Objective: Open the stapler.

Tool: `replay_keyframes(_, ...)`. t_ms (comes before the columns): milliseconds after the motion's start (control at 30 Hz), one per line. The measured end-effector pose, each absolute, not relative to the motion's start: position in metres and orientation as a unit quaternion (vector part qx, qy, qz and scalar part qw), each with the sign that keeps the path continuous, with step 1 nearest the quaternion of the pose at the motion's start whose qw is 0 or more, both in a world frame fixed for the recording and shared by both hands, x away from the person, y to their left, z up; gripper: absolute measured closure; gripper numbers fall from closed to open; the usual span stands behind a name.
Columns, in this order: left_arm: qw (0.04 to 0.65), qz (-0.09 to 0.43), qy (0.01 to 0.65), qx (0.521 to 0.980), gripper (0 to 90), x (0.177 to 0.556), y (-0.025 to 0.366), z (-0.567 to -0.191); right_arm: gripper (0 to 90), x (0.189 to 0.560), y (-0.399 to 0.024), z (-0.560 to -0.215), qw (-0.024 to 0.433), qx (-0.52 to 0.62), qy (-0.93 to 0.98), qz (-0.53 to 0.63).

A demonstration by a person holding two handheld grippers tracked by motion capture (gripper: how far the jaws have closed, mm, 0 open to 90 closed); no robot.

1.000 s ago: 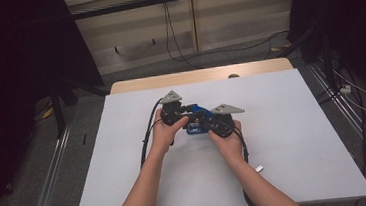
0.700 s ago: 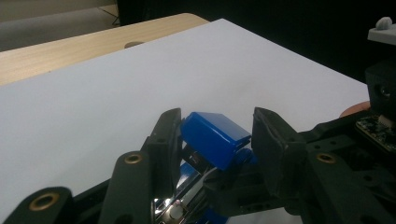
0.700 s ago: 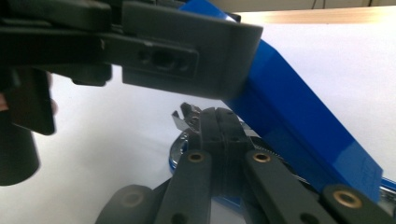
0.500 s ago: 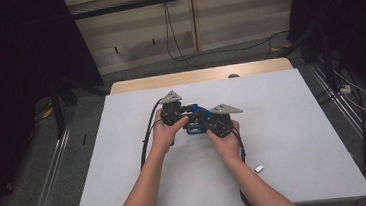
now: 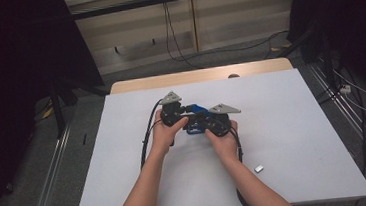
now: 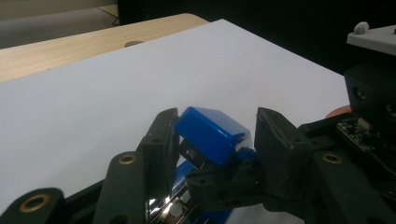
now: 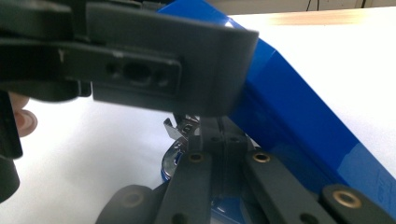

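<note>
The white tabletop (image 5: 294, 138) lies under my hands, with a strip of wood at its far edge. I hold both tools near its middle, close together, above the surface. My left gripper (image 6: 212, 140) has its jaws around the front end of a blue stapler (image 6: 210, 133): one jaw is touching the blue top, the other stands a little apart from it, so this grip is loose, and these jaws have just been opening a bit. My right gripper (image 7: 212, 128) comes from the other side; its jaws are fully closed, their tips at the metal part of the stapler, under the raised blue arm; I cannot tell if they pinch anything there. In the high view the stapler (image 5: 196, 117) is between the two grippers, lifted and tilted, with the left gripper (image 5: 179, 114) behind it and the right gripper (image 5: 212, 123) nearer to me. A small metal piece (image 5: 259, 168) lies alone on the tabletop, to my right, well apart from the stapler.
</note>
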State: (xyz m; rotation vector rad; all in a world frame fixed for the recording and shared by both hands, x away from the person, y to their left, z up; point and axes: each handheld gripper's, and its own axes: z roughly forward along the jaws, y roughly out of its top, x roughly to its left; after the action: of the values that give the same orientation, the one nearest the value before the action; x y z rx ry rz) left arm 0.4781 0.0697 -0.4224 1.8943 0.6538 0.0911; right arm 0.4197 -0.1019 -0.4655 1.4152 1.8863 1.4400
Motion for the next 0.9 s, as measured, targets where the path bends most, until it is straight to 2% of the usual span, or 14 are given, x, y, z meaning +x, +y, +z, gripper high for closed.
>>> replay_keyframes(100,0.537,0.039,0.278,0.796,44.8,0.478,0.072,-0.421,90.0,0.42,-0.102,-0.465,0.189,0.504,0.666,0.517)
replay_keyframes(200,0.535,0.048,0.288,0.793,33.2,0.477,0.082,-0.415,90.0,0.419,-0.103,-0.463,0.191,0.501,0.667,0.517)
replay_keyframes(333,0.552,0.047,0.299,0.777,29.6,0.478,0.099,-0.406,90.0,0.418,-0.105,-0.462,0.194,0.501,0.665,0.518)
replay_keyframes(433,0.55,0.054,0.306,0.775,31.5,0.478,0.107,-0.406,90.0,0.418,-0.104,-0.462,0.193,0.501,0.666,0.517)
replay_keyframes(600,0.538,0.062,0.329,0.773,46.2,0.483,0.116,-0.417,90.0,0.418,-0.104,-0.461,0.193,0.499,0.669,0.515)
replay_keyframes(800,0.508,0.069,0.328,0.794,75.4,0.484,0.108,-0.435,90.0,0.418,-0.104,-0.46,0.194,0.498,0.67,0.516)
replay_keyframes(900,0.501,0.076,0.311,0.804,84.5,0.482,0.102,-0.437,90.0,0.418,-0.103,-0.459,0.195,0.496,0.672,0.515)
